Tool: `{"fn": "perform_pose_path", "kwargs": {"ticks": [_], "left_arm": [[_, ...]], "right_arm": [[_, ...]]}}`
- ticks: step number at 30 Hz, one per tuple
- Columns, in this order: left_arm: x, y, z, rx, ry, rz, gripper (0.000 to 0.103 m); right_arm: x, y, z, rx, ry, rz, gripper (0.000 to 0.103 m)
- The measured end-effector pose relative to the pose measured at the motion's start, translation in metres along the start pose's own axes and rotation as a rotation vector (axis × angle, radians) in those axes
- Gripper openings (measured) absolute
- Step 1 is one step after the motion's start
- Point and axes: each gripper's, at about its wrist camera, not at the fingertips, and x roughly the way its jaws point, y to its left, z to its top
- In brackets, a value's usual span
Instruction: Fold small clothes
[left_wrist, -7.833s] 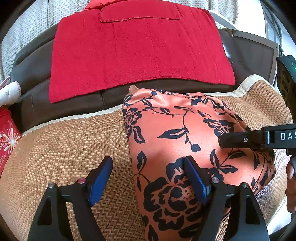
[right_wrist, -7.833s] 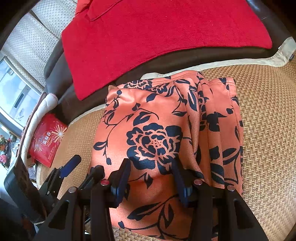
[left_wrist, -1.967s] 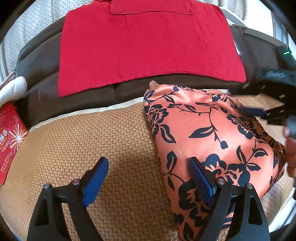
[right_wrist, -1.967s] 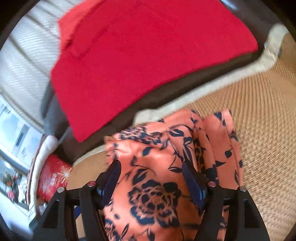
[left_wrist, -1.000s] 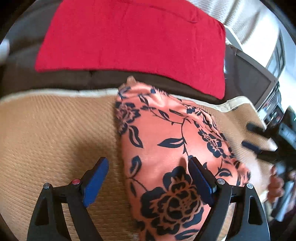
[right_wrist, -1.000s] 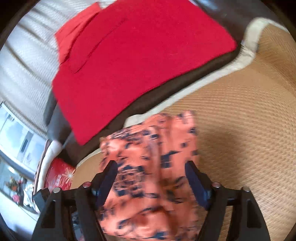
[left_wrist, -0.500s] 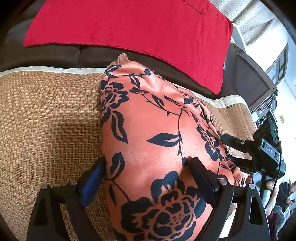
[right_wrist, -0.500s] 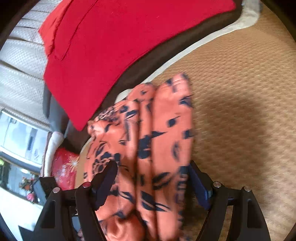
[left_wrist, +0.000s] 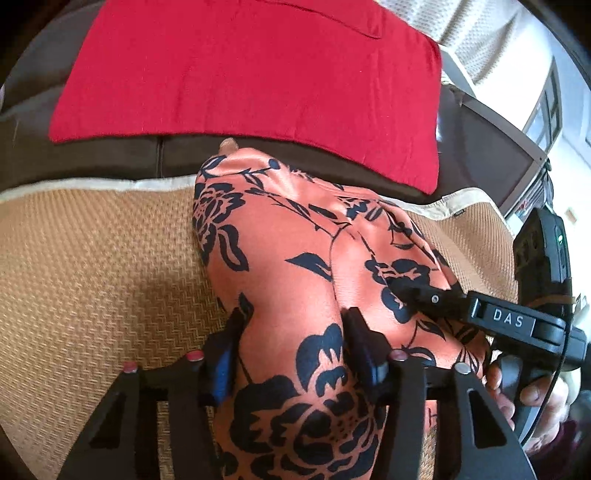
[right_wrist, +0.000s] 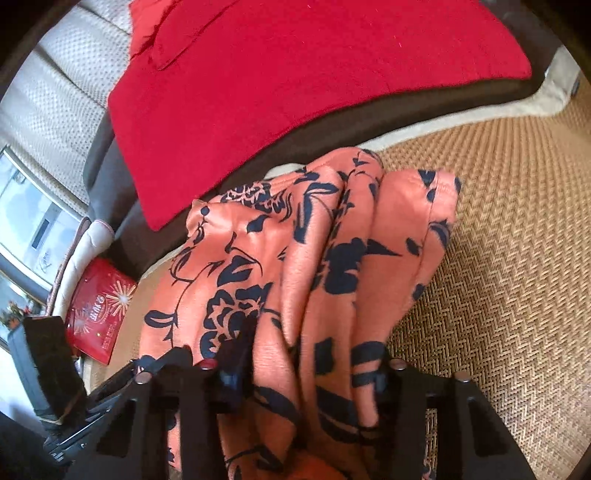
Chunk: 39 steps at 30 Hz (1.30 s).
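An orange satin garment with a navy flower print lies folded on the woven seat mat. My left gripper has its jaws closing on the garment's near left part, and the cloth bulges up between the blue pads. In the right wrist view the same garment stands in thick upright folds. My right gripper is closing on those folds, with the bundle squeezed between its pads. A black finger of that gripper rests on the garment's right side in the left wrist view.
A red towel hangs over the dark brown sofa back behind the garment. A red packet lies at the mat's left end near a window. A person's hand holds the right gripper's handle. Bare mat lies right of the garment.
Both grippers moved in over the garment and their jaws narrowed from wide apart onto the cloth. The fabric now bunches up between the pads instead of lying flat.
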Motion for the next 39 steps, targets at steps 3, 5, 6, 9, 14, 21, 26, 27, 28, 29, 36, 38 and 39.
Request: {"fn": "perform_pose_path", "kwargs": {"ticks": [3, 5, 6, 9, 14, 21, 26, 27, 28, 29, 36, 38, 39], "left_arm": [[-0.009, -0.001, 0.001, 0.018, -0.009, 0.020, 0.049], [-0.017, 0.000, 0.001, 0.024, -0.015, 0.034, 0.049], [-0.024, 0.000, 0.000, 0.028, -0.023, 0.043, 0.049], [-0.047, 0.005, -0.003, 0.044, -0.048, 0.068, 0.048], [-0.078, 0.011, -0.012, 0.069, -0.082, 0.128, 0.047], [-0.104, 0.018, -0.026, 0.082, -0.099, 0.169, 0.047], [-0.096, 0.015, -0.039, 0.120, -0.051, 0.212, 0.048], [-0.090, 0.015, -0.041, 0.121, -0.026, 0.238, 0.048], [-0.081, 0.017, -0.044, 0.123, 0.007, 0.279, 0.048], [-0.076, 0.017, -0.046, 0.129, 0.030, 0.317, 0.048], [-0.124, -0.005, -0.055, 0.178, -0.111, 0.510, 0.080], [-0.152, -0.013, -0.058, 0.155, -0.186, 0.513, 0.081], [-0.166, -0.017, -0.060, 0.146, -0.213, 0.517, 0.085]], "right_arm": [[-0.008, 0.012, -0.001, -0.029, -0.032, 0.004, 0.044], [-0.015, 0.020, -0.004, -0.051, -0.050, 0.016, 0.044], [-0.018, 0.025, -0.007, -0.059, -0.055, 0.023, 0.044], [-0.026, 0.038, -0.017, -0.076, -0.066, 0.051, 0.043], [-0.033, 0.057, -0.035, -0.110, -0.065, 0.093, 0.043], [-0.038, 0.084, -0.057, -0.173, -0.094, 0.101, 0.042], [-0.039, 0.084, -0.074, -0.172, -0.106, 0.066, 0.042], [-0.033, 0.079, -0.077, -0.151, -0.087, 0.051, 0.042], [-0.029, 0.075, -0.078, -0.136, -0.069, 0.033, 0.042], [-0.017, 0.067, -0.083, -0.107, -0.030, -0.013, 0.045], [-0.049, 0.049, -0.092, -0.010, -0.030, -0.052, 0.058], [-0.075, 0.054, -0.096, -0.052, -0.074, -0.077, 0.058], [-0.092, 0.059, -0.099, -0.072, -0.100, -0.076, 0.058]]}}
